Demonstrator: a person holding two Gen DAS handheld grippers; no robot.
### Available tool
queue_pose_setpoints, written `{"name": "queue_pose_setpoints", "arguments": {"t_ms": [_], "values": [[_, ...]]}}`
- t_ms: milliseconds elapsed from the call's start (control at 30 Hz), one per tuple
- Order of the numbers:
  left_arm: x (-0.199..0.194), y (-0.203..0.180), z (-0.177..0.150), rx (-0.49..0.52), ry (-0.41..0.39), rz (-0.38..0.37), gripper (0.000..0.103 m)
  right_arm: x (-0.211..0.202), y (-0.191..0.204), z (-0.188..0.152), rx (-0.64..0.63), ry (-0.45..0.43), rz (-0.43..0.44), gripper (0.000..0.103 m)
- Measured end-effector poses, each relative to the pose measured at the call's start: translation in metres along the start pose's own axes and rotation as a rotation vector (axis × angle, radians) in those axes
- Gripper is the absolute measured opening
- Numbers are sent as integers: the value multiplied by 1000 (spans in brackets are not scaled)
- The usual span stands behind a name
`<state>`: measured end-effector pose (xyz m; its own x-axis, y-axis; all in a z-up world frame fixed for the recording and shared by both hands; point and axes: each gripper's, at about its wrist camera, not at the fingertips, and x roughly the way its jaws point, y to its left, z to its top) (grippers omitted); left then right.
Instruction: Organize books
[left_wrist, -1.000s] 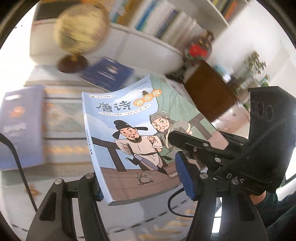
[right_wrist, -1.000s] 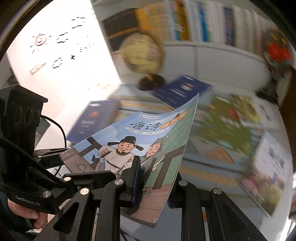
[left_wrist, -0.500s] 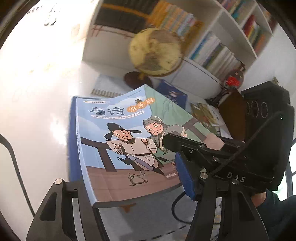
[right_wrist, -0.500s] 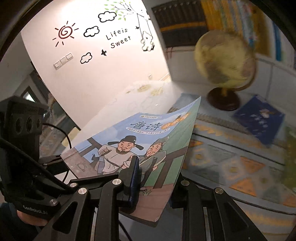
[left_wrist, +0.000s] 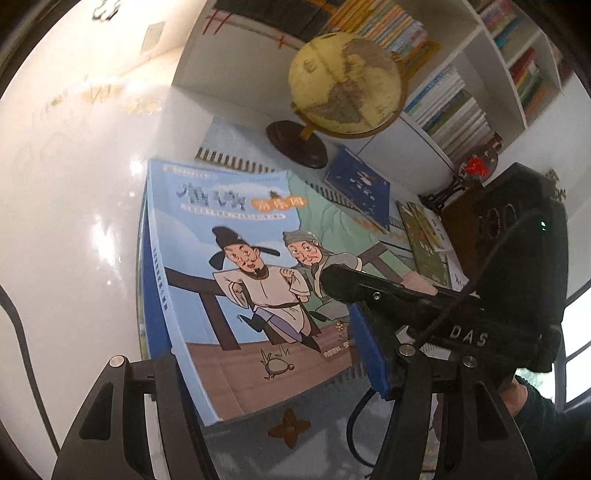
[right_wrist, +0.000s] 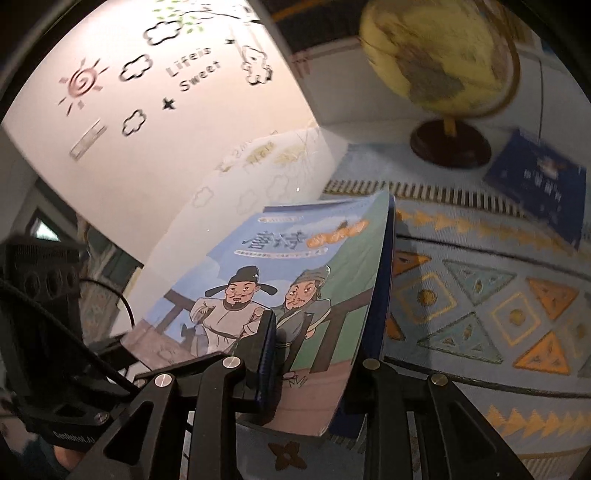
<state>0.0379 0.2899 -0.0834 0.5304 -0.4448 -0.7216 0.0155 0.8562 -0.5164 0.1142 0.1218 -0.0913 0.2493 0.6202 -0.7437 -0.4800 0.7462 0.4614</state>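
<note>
**Book carried over to the stack by the wall**

Both grippers swung the cartoon-cover book (left_wrist: 236, 280) away from the rug's middle; it now lies over a blue book (left_wrist: 147, 280), whose edge shows along its left side.

Largest first:
- Patterned rug (right_wrist: 480, 295) spreads ahead-right of the right gripper.
- Globe (left_wrist: 345, 83) stands ahead of both tools, beyond the book.
- Dark blue book (left_wrist: 360, 184) lies on the rug past the right gripper's arm.
- Left gripper (left_wrist: 273, 369): jaws partly apart, straddling the book's near-left corner; pad contact can't be confirmed.
- Right gripper (right_wrist: 314, 365): jaws nearly closed, opening, book's right edge between them.
</note>
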Motion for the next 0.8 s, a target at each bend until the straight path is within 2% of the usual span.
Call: {"name": "queue_pose_setpoints", "arguments": {"t_ms": [133, 233, 333, 400, 500, 567, 633, 700, 800], "values": [[5, 20, -8, -108, 13, 6, 60, 12, -2, -1, 22, 57, 16, 27], [3, 31, -10, -156, 12, 22, 61, 23, 3, -6, 19, 101, -2, 34], [0, 34, -11, -161, -1, 131, 63, 33, 5, -11, 27, 149, -17, 38], [-5, 34, -13, -164, -18, 171, 66, 37, 8, -9, 14, 175, -30, 41], [-10, 36, -18, -178, -28, 207, 67, 40, 15, -8, -22, 203, -43, 56], [-16, 31, -22, -169, -45, 237, 67, 42, 16, -8, -49, 230, -77, 57], [-25, 20, -27, -129, -72, 301, 67, 38, 17, -12, -79, 249, -127, 57], [-33, 6, -31, -71, -98, 377, 67, 28, 10, -19, -95, 235, -186, 57], [-42, -25, -35, 0, -140, 411, 68, -2, -8, -33, -80, 190, -241, 57]]}}
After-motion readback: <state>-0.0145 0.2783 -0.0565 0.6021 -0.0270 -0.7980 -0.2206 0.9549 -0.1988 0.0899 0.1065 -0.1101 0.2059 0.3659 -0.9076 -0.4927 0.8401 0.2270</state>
